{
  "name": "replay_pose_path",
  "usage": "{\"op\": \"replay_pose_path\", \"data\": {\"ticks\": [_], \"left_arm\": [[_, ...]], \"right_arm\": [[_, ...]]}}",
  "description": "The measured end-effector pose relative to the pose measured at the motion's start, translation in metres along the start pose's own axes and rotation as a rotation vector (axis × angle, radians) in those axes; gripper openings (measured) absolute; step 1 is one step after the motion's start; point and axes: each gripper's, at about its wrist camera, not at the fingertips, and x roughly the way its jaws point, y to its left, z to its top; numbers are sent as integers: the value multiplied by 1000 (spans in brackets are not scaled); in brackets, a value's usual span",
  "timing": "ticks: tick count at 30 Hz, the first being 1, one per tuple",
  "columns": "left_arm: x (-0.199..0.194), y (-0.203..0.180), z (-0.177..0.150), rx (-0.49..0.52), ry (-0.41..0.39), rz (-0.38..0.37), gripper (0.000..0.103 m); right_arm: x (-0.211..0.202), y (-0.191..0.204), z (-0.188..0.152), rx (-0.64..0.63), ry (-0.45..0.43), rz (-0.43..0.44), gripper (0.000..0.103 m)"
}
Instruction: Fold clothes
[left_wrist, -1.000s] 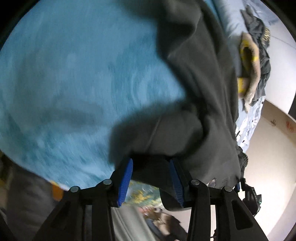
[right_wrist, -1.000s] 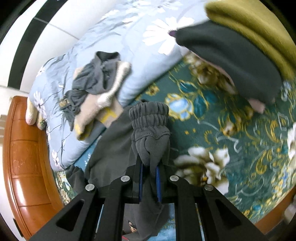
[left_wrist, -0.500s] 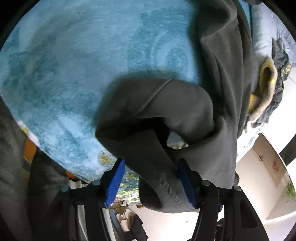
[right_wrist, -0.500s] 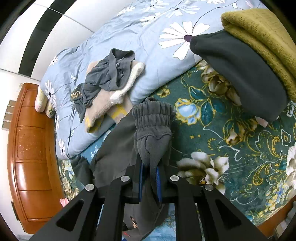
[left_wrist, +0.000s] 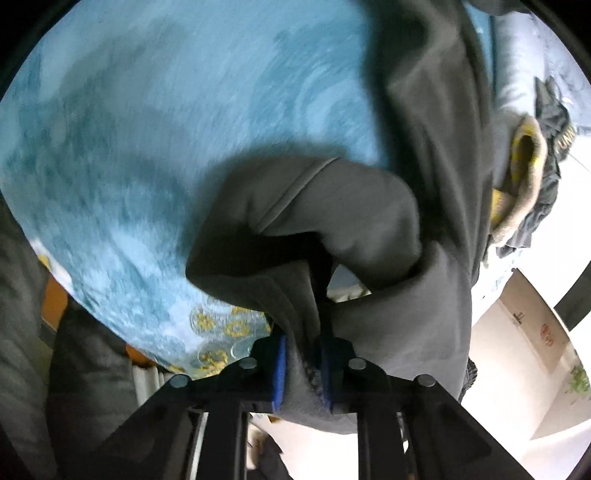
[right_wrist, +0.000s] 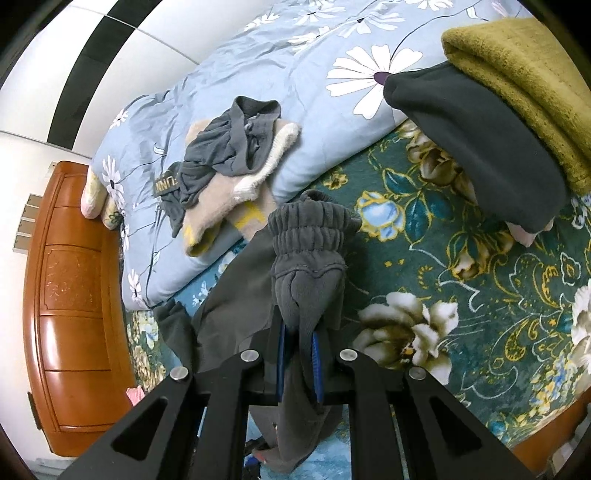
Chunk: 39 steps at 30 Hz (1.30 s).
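Both tongs hold one grey fleece garment (left_wrist: 388, 221) above the bed: the left tongs (left_wrist: 303, 363) are closing on a fold at the lower centre of their frame, and the right tongs (right_wrist: 298, 356) stand narrow, clamped on its ribbed cuff (right_wrist: 310, 229) at centre. This looks like the start of a fold. Next, the garment likely needs spreading flat on the teal blanket (left_wrist: 166, 110).

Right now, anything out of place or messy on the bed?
One thing: a crumpled heap of unfolded clothes, dark grey over beige, lies askew on the floral duvet, while the folded stack sits neat. The grey garment hangs bunched between the right gripper and the closing left gripper.
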Motion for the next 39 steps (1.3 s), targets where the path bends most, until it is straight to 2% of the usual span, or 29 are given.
{"op": "replay_pose_path", "data": {"ticks": [3,5,7,9,13,16,18,20,23,25,27,30,32,34,39], "left_arm": [[-22,-19,1,35,-40,-14,11],[-49,-38,23,83,-81,-40,11],[-92,-76,42,194,-160,-70,11],[-133,-116,41,312,-239,-129,11],[-220,-186,21,552,-364,-246,11],[-260,-205,0,716,-411,-275,11],[-262,-198,-4,776,-417,-236,11],[-239,-174,8,761,-385,-163,11],[-187,-124,44,636,-267,-25,11],[-152,-89,67,546,-178,67,11],[-133,-64,78,483,-107,115,11],[-124,-43,83,439,-35,141,13],[-129,-47,84,469,-33,153,21],[-137,-58,86,524,-51,188,33],[-152,-83,106,637,-135,259,47]], "right_arm": [[-4,9,-5,9,-1,23,12],[-8,16,-7,18,-1,45,12],[-11,29,-7,12,-6,71,12],[-15,46,-4,-10,-18,91,12],[-32,83,3,-44,-70,169,12],[-50,105,4,-85,-118,230,12],[-57,113,0,-121,-131,229,12],[-48,105,-11,-124,-103,174,12],[-27,82,-32,-99,-37,68,12],[-8,54,-48,-31,24,-1,12],[10,20,-64,55,86,-67,12],[25,-18,-83,155,147,-128,12],[27,-28,-88,185,156,-135,12],[28,-36,-93,208,159,-138,12],[28,-33,-92,186,150,-150,12]]}}
